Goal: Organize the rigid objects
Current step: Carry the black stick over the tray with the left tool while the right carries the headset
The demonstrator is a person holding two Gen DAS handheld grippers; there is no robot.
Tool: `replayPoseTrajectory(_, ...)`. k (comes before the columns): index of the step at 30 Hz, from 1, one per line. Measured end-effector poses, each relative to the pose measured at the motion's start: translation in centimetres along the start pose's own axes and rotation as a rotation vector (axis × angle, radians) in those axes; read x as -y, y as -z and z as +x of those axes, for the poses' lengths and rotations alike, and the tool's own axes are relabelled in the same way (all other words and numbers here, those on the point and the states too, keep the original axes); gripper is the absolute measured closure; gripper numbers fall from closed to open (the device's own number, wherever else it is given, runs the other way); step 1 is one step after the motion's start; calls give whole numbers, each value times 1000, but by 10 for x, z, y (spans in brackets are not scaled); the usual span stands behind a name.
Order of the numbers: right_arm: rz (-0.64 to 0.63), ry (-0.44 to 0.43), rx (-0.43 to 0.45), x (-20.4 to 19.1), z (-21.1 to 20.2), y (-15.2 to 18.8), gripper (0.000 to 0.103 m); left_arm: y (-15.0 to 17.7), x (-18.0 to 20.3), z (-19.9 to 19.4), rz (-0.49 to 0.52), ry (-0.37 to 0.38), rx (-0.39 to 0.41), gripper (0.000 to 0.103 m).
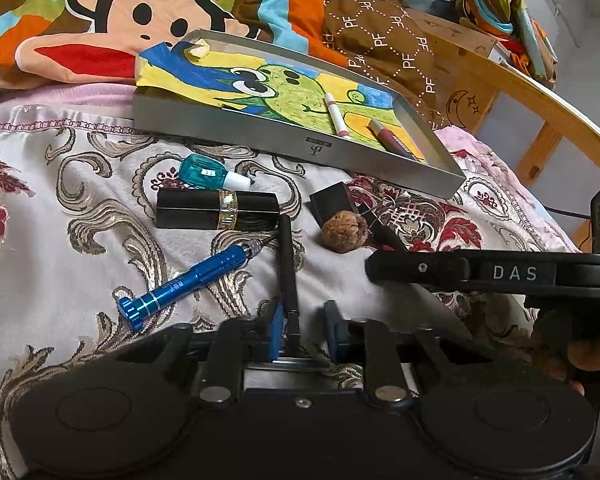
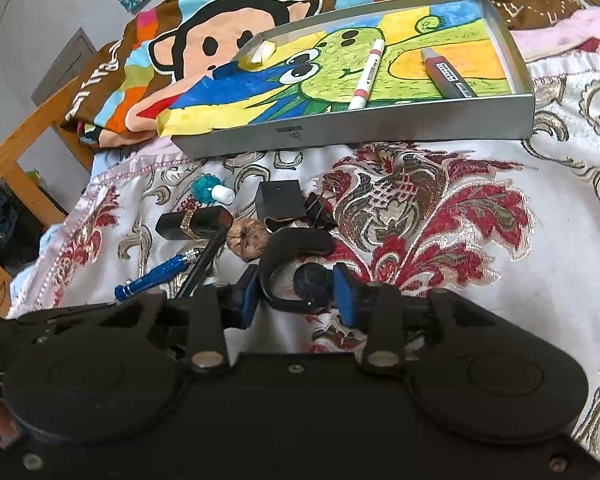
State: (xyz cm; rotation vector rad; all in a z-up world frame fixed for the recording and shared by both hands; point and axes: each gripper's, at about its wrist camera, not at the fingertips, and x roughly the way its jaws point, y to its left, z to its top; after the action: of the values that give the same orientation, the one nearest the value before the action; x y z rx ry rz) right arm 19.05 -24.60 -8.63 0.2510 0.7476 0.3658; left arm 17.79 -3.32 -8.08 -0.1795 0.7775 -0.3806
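Nearest in the left wrist view, the left claw point(image 1: 302, 330) has its blue pads closed on a thin black rod point(image 1: 287, 264) that stands up between them and points away over the bed. In the right wrist view, the right claw point(image 2: 296, 294) has its pads set apart around a black hooked earpiece point(image 2: 296, 264), the round part lying between them; whether they press on it cannot be told. Both work above a bedspread point(image 1: 60, 208) patterned in cream, red and gold. Just beyond the left claw lies a blue screwdriver point(image 1: 188, 280), slanting toward the rod. Beside it to the right sits a walnut point(image 1: 345, 231), with a small black box point(image 1: 332, 202) just behind and a black binder clip point(image 2: 320, 210) near both. A black lipstick tube point(image 1: 218, 210) with a gold band lies on its side behind the screwdriver, and a small teal bottle point(image 1: 204, 172) with a white cap lies just past that. Farther off rests a shallow grey tray point(image 1: 300, 146) lined with a bright cartoon drawing point(image 1: 260, 80); inside it lie a white marker point(image 1: 336, 114) and a dark red marker point(image 1: 388, 138), apart from each other. Behind the tray is a striped monkey blanket point(image 1: 112, 12).
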Motion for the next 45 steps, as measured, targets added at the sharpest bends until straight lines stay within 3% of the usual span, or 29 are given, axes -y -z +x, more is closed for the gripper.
replayPoseTrajectory(2, -63, 26, -10, -8, 0, 0, 73, 0, 0, 0, 8, 12, -6, 95)
replayPoseTrajectory(7, -300, 131, -18, -39, 2, 5, 73, 2, 8, 0, 66, 12, 2, 95)
replayPoseTrajectory(14, -582, 301, 76, -75, -5, 14, 74, 0, 5, -6, 37, -7, 60, 95)
replayPoseTrajectory(17, -633, 359, 128, -83, -8, 14, 74, 0, 5, -13, 32, -13, 107, 95)
replayPoseTrajectory(25, -540, 410, 320, -79, -26, -13, 74, -11, 22, -22, 97, -51, 244, 95)
replayPoseTrajectory(31, -423, 414, 406, -45, -18, -49, 74, -59, 38, -6, 79, -36, 351, 95)
replayPoseTrajectory(39, -288, 393, 403, 5, 4, -84, 73, -131, 44, 55, 22, -8, 309, 95)
replayPoseTrajectory(45, -242, 391, 345, 34, 27, -91, 73, -153, 49, 101, 11, -33, 249, 95)
